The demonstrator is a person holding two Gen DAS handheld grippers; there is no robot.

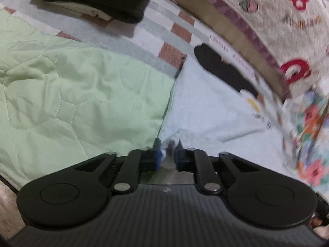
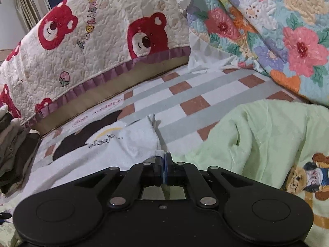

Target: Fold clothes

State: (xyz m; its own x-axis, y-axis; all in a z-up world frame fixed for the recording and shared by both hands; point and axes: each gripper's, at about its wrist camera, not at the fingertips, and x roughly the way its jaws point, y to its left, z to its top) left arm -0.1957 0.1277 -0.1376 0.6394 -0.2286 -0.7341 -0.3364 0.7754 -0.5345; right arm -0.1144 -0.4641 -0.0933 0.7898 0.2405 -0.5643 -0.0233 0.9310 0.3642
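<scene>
White printed garment spread on the bed, pinched at two points of its near edge.

A white garment [image 1: 209, 111] [image 2: 115, 144] is laid mostly flat on the checked bedsheet, beside a green quilt. A large black shape, a small yellow arc and dark lettering are printed on it. Its fabric is rumpled and bunched near the front edge, where a small fold is seen pinched up in each wrist view. One corner is raised and creased towards the sheet in the right view. The far side is blurred in the left view.
</scene>
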